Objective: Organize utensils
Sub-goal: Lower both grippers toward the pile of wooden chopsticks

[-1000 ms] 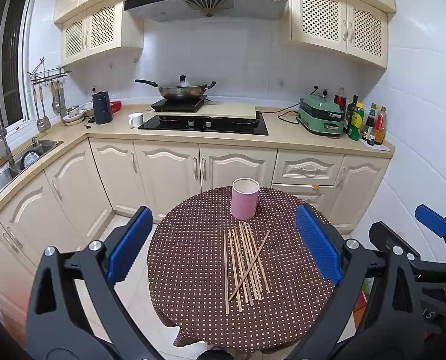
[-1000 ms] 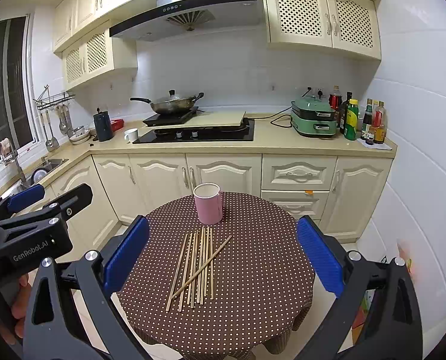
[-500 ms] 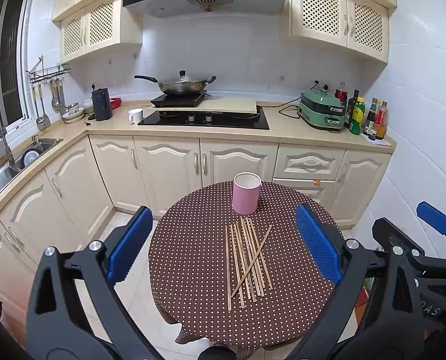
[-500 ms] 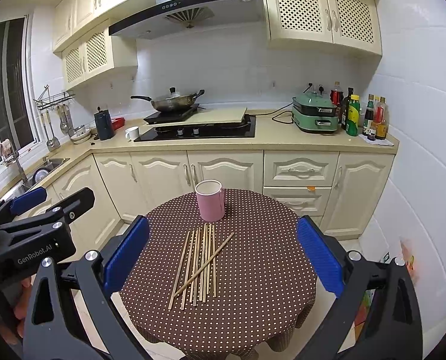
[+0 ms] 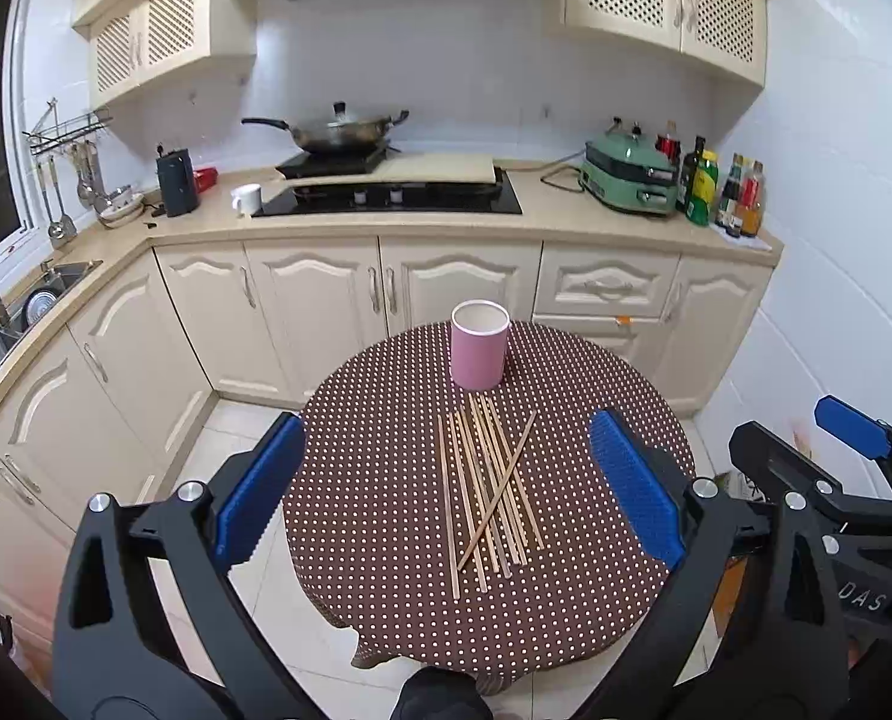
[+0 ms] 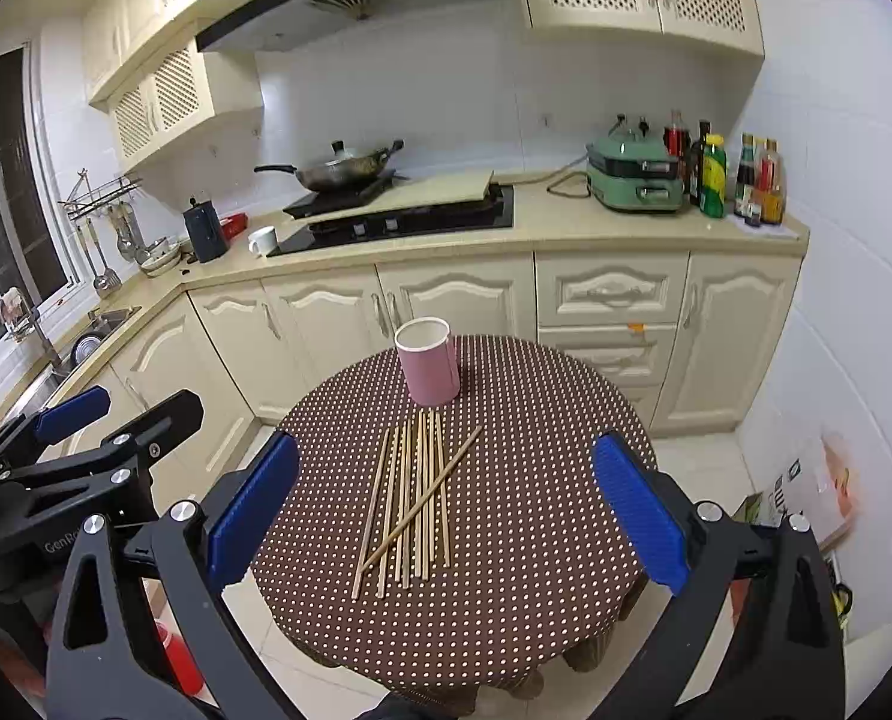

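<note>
Several wooden chopsticks (image 5: pixel 489 483) lie side by side on the dotted round table (image 5: pixel 386 570), 1 crossing the rest, just in front of the upright pink cup (image 5: pixel 479 353). Both the left gripper (image 5: pixel 446 495) and right gripper (image 6: pixel 443 513) hang above them, jaws spread wide, holding nothing.

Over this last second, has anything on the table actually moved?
No. Only the two tools tipped downward a little, so the kitchen slid up in both views. The chopsticks lie untouched before the pink cup; left tool and right tool stay open and empty.
</note>
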Available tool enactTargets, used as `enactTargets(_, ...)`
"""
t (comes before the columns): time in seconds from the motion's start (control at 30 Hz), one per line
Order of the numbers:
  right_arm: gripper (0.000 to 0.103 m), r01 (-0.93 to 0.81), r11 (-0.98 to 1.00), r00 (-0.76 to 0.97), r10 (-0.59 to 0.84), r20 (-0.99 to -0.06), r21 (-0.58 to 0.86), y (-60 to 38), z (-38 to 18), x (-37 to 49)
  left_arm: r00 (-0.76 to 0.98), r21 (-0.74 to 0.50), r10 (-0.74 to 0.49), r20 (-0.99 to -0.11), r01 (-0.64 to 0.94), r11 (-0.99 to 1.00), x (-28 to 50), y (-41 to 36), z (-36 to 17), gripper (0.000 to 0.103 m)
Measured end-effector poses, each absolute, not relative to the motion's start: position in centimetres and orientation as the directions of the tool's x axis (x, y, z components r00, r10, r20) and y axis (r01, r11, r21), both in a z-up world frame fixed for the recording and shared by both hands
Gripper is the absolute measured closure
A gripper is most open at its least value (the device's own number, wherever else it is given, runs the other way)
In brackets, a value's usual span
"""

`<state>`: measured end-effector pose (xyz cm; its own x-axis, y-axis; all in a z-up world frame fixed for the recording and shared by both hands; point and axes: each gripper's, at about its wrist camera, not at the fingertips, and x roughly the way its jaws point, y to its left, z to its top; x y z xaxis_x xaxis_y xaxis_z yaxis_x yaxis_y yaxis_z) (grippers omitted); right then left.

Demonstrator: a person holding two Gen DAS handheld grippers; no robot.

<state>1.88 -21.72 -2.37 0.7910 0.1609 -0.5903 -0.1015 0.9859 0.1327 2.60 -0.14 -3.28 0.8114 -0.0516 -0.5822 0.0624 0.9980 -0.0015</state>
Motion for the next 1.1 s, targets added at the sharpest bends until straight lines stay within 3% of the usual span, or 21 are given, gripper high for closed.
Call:
enactTargets(0.63, 0.013, 0.053, 0.957, 0.615, 0.193, -0.765, 0.285, -24.6, -8.6, 7.7, 0.638, -0.018, -0.140, -0.757, 0.194, 0.981, 10.7, -1.6, -9.3, 0.009)
enactTargets(1.1, 0.027, 0.207, 0.924, 0.494, 0.185, -0.850, 0.322, -25.3, -14.5, 13.1, 0.415, -0.104, -0.256, -0.873, 0.353, 0.930, 20.3, -4.3, -17.0, 0.022)
